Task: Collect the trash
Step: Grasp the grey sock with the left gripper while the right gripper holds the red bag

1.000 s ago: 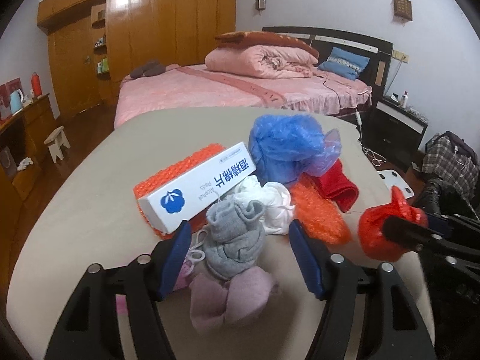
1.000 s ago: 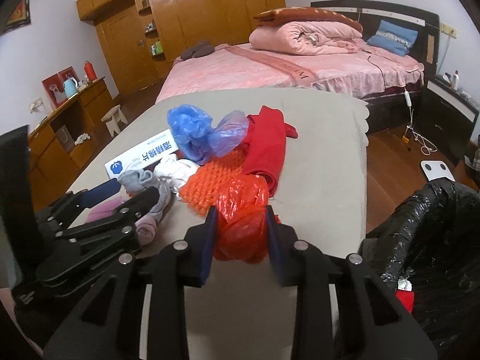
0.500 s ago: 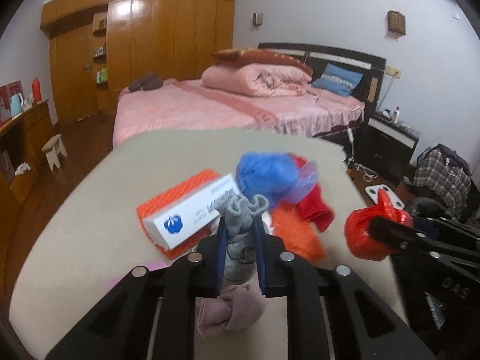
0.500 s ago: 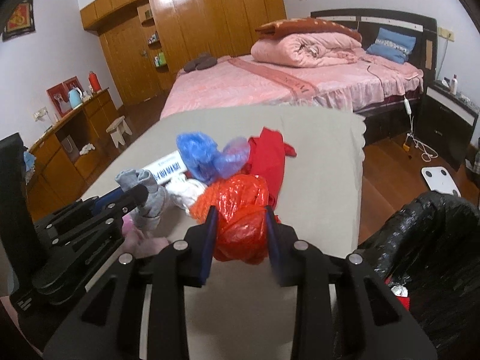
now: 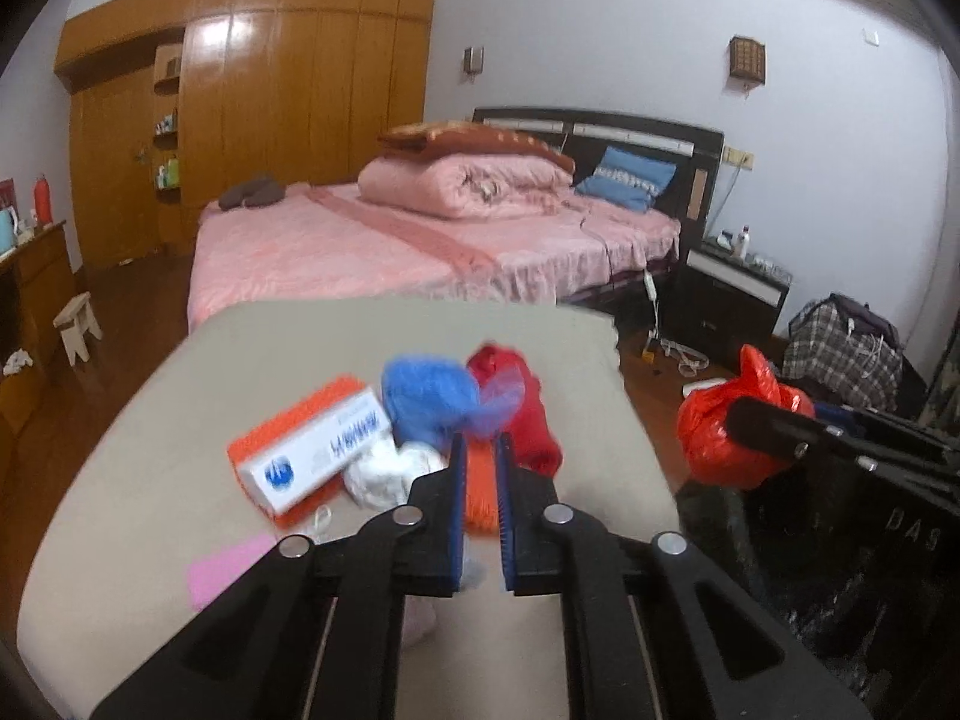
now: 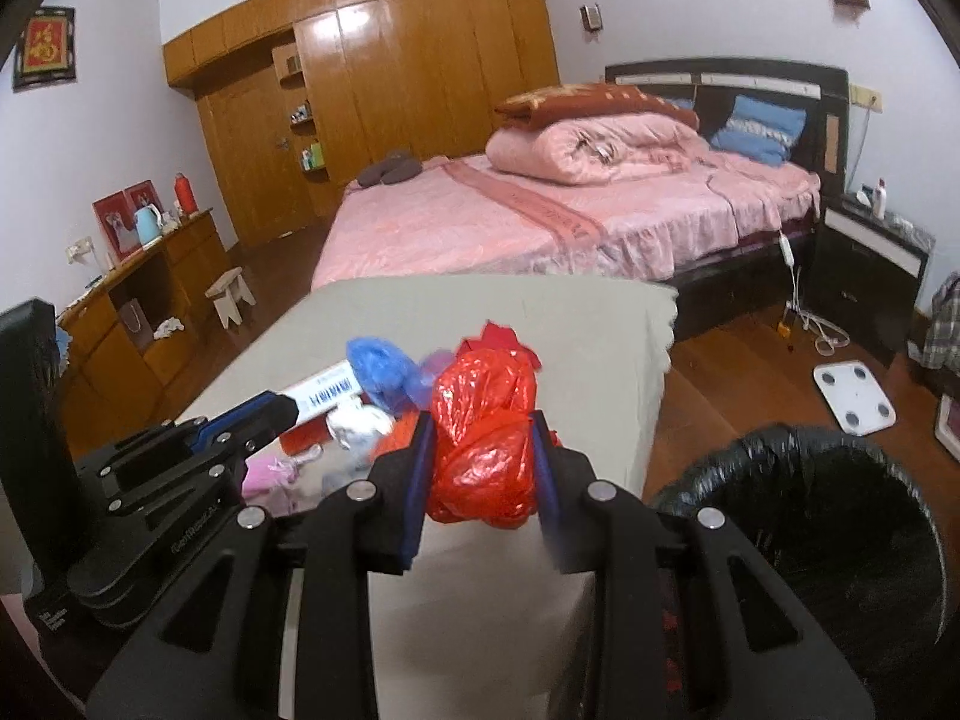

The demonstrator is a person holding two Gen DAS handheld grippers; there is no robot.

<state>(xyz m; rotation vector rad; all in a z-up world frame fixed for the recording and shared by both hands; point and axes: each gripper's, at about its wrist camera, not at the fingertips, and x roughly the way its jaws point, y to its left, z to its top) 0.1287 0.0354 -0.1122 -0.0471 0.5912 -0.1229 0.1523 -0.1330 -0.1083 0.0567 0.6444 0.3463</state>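
Observation:
My right gripper (image 6: 482, 420) is shut on a crumpled red plastic bag (image 6: 480, 456), held above the near end of the beige-covered table (image 6: 510, 312); the bag also shows in the left wrist view (image 5: 720, 426). A bin with a black liner (image 6: 780, 438) stands on the floor to its right. My left gripper (image 5: 480, 441) hovers over the pile, its jaws closing to a thin slit with nothing pressed between them. Below lie a white box (image 5: 312, 450), an orange mat (image 5: 474, 480), a blue bag (image 5: 426, 396), a red cloth (image 5: 528, 414), a white sock (image 5: 390, 474) and pink socks (image 6: 264, 474).
A pink bed (image 6: 510, 222) stands beyond the table, with a black nightstand (image 6: 870, 264) to its right. On the wooden floor lie a white scale (image 6: 852, 384) and cables. A small stool (image 6: 231, 294) and a low wooden cabinet (image 6: 138, 312) are at the left.
The left jaws closed around the grey sock, and now stand nearly together without it. Both grippers have risen, the right one carrying the red bag up off the table.

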